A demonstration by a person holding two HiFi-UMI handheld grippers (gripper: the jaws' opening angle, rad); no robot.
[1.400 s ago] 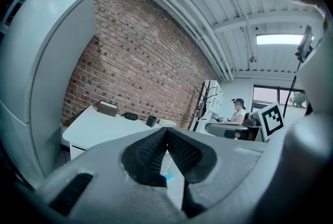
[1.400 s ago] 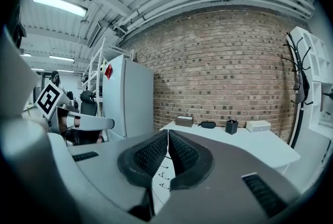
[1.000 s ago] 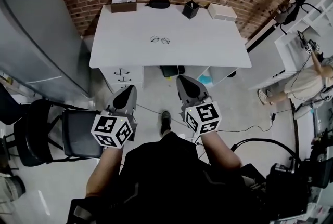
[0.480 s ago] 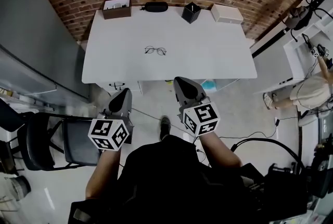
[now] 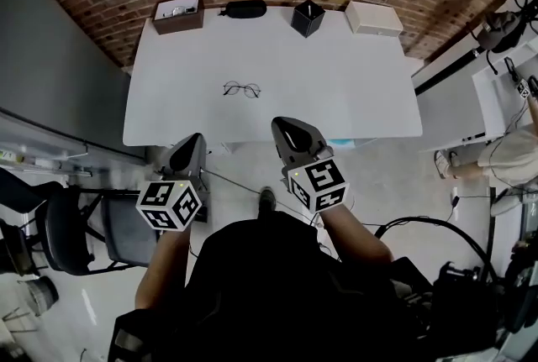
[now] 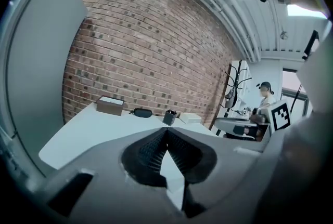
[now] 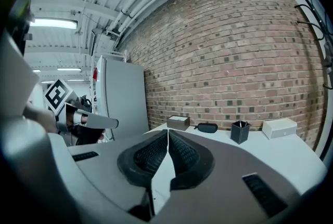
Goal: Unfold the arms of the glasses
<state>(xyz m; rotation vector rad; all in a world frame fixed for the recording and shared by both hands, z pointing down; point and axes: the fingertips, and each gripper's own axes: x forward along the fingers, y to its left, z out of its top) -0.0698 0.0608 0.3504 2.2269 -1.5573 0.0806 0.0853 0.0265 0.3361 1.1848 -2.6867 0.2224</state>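
A pair of thin-rimmed glasses [image 5: 241,89] lies folded on the white table [image 5: 336,91], left of its middle. My left gripper [image 5: 192,144] hangs at the table's near edge, shut and empty, well short of the glasses. My right gripper [image 5: 286,132] is beside it, over the near edge, also shut with nothing between its jaws. In the left gripper view the jaws meet [image 6: 166,137] with the table beyond; the glasses are hidden there. The right gripper view shows closed jaws [image 7: 167,137] too.
Along the table's far edge by the brick wall stand a brown box [image 5: 177,13], a dark glasses case [image 5: 245,8], a black pen cup [image 5: 308,17] and a white box [image 5: 374,18]. A black chair [image 5: 76,226] is at my left. A person [image 5: 513,154] stands far right.
Both grippers have moved forward to the table's near edge. The table and glasses now sit closer and lower in the head view. Both jaws stayed shut.
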